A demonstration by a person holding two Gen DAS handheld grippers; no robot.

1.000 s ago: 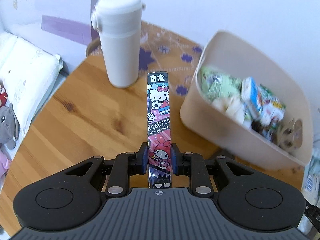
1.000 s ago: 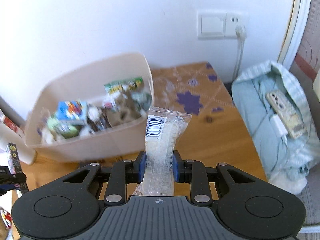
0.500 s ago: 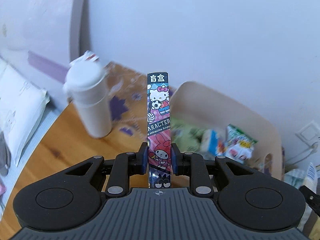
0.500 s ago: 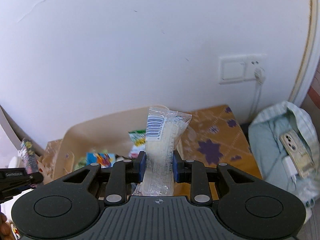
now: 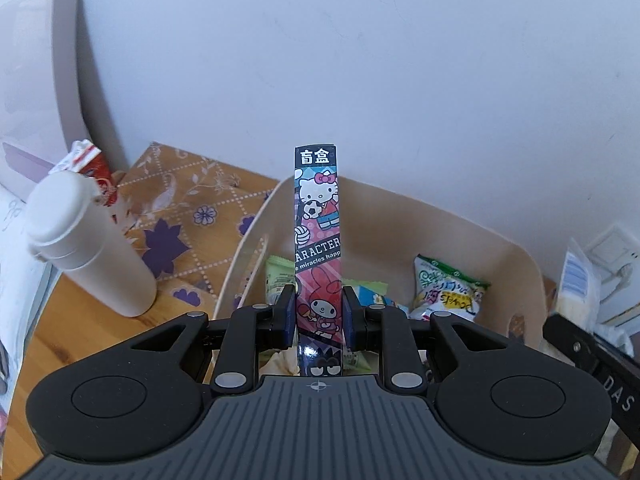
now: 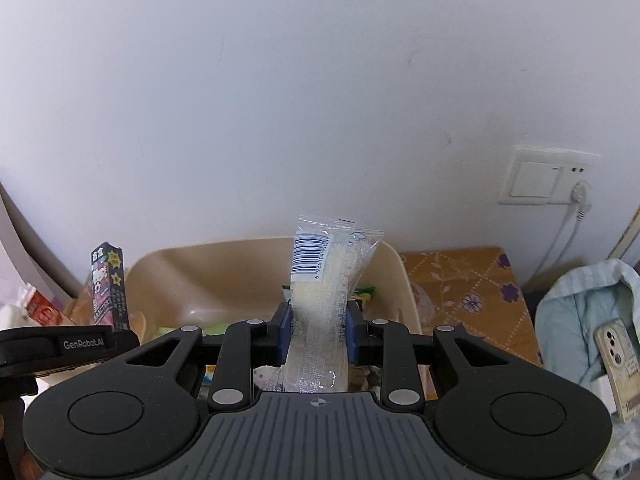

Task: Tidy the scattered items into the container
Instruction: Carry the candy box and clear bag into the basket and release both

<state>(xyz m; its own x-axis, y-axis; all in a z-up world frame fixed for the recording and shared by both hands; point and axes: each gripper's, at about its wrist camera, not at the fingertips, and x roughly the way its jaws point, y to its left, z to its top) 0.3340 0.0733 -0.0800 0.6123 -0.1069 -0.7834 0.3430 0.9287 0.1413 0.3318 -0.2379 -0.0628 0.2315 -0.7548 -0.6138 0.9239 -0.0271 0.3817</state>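
Between left fingers [image 5: 289,316] — cartoon box [image 5: 318,240], over bin [image 5: 460,236]

The bin [image 5: 496,240] stood on the table [image 5: 80,320] against the wall [image 5: 360,60], with snack packets [image 5: 448,288] lying inside. The bottle [image 5: 88,248] stood on the table left of the bin. The left gripper [image 5: 318,316] held the box [image 5: 318,232] upright above the bin. The right gripper [image 6: 318,332] held the wrapped packet [image 6: 324,280] above the bin, right of the box. The socket plate [image 6: 544,182] sat on the wall right of the bin.
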